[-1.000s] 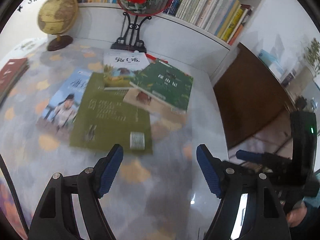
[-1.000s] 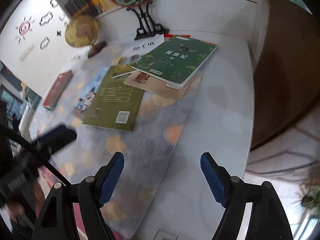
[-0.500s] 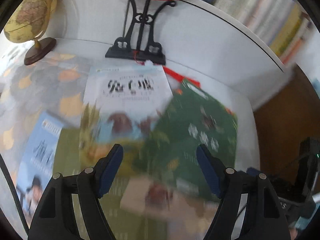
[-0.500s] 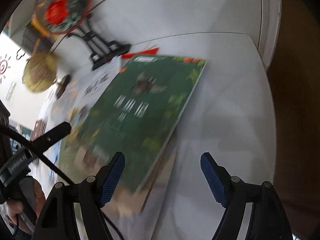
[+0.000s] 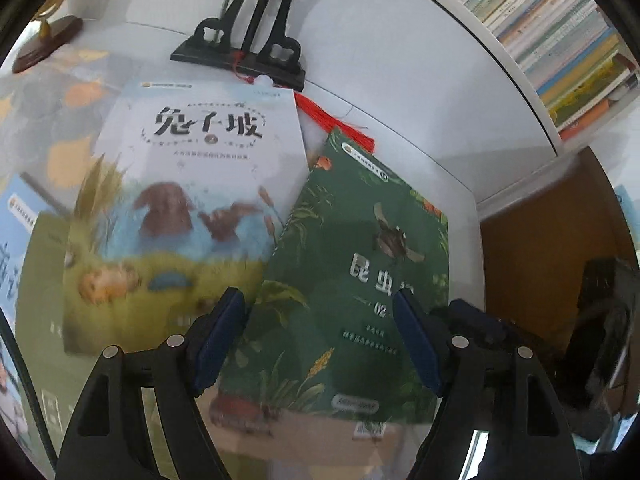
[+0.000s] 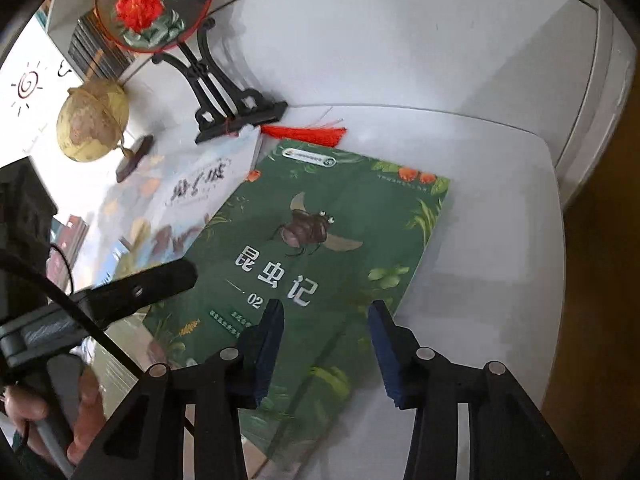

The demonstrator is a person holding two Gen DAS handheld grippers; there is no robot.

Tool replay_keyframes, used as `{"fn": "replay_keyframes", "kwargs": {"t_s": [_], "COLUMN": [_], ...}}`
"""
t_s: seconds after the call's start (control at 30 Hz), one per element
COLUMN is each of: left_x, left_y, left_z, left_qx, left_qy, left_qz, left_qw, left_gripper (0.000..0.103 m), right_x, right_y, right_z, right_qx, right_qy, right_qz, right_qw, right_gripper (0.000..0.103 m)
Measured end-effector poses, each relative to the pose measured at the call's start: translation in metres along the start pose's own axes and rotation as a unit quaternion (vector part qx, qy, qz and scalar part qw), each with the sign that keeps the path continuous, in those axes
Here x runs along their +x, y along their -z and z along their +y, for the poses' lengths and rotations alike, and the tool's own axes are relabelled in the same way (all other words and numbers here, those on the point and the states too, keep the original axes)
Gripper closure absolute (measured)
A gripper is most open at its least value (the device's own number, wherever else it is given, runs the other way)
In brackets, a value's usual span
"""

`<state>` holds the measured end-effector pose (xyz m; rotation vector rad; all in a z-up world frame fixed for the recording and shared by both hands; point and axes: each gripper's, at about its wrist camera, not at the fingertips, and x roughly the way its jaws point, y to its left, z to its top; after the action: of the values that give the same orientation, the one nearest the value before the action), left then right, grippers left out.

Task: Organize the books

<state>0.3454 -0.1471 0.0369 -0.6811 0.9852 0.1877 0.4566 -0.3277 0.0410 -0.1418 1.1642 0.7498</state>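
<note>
Fingers (image 6: 386,354) just narrowing over green book (image 6: 320,248); shelf books (image 5: 560,40), perhaps upright.

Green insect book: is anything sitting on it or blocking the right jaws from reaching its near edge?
Nothing visible lies on the green insect book. The right gripper hangs over its near right corner, jaws just narrowed but not gripping.

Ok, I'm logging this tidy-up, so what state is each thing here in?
Green book: closed, flat, on top of the pile, overlapping the white book.
White book: closed, flat, partly under the green one.
Red tassel: lying on the table.
Globe: upright.
Left hand-held gripper: open, above the books.
Right hand-held gripper: jaws just narrowed, pads not pressing on anything.
</note>
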Motion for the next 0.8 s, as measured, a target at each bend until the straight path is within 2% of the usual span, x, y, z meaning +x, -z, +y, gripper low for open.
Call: {"fn": "replay_keyframes", "kwargs": {"t_s": [0.1,0.17,0.23,0.33,0.43,0.57,0.67,0.8], "left_x": [-0.001,-0.002,-0.002,0.001,-0.002,-0.027,-0.048,-0.084], "left_y": [0.004,0.005,0.008,0.008,0.010,0.040,0.070,0.115], "left_z": [-0.002,-0.002,-0.001,0.001,0.002,0.016,0.025,0.042], "left_qx": [0.004,0.002,-0.003,-0.006,-0.012,-0.034,-0.051,-0.097], "left_qy": [-0.012,-0.006,0.000,0.007,0.010,0.022,0.004,-0.023], "left_qz": [-0.004,-0.002,-0.005,-0.006,0.000,-0.017,-0.027,-0.049], "left_qw": [0.9999,1.0000,1.0000,0.9999,0.9999,0.9990,0.9983,0.9938], "left_gripper": [0.029,0.029,0.029,0.029,0.029,0.029,0.029,0.029], "right_x": [-0.002,0.008,0.017,0.019,0.018,0.007,-0.002,0.002], "right_y": [0.001,-0.002,-0.003,-0.003,-0.003,-0.004,-0.001,0.016], "right_z": [-0.018,-0.028,-0.031,-0.029,-0.028,-0.014,0.009,0.049], "right_qx": [0.050,0.065,0.069,0.068,0.068,0.026,-0.021,-0.078], "right_qy": [0.022,0.025,0.010,-0.011,-0.010,-0.014,-0.028,-0.060], "right_qz": [-0.008,0.015,0.035,0.038,0.038,0.027,0.027,0.053], "right_qw": [0.998,0.997,0.997,0.997,0.997,0.999,0.999,0.994], "right_gripper": [0.059,0.059,0.059,0.056,0.056,0.056,0.056,0.055]}}
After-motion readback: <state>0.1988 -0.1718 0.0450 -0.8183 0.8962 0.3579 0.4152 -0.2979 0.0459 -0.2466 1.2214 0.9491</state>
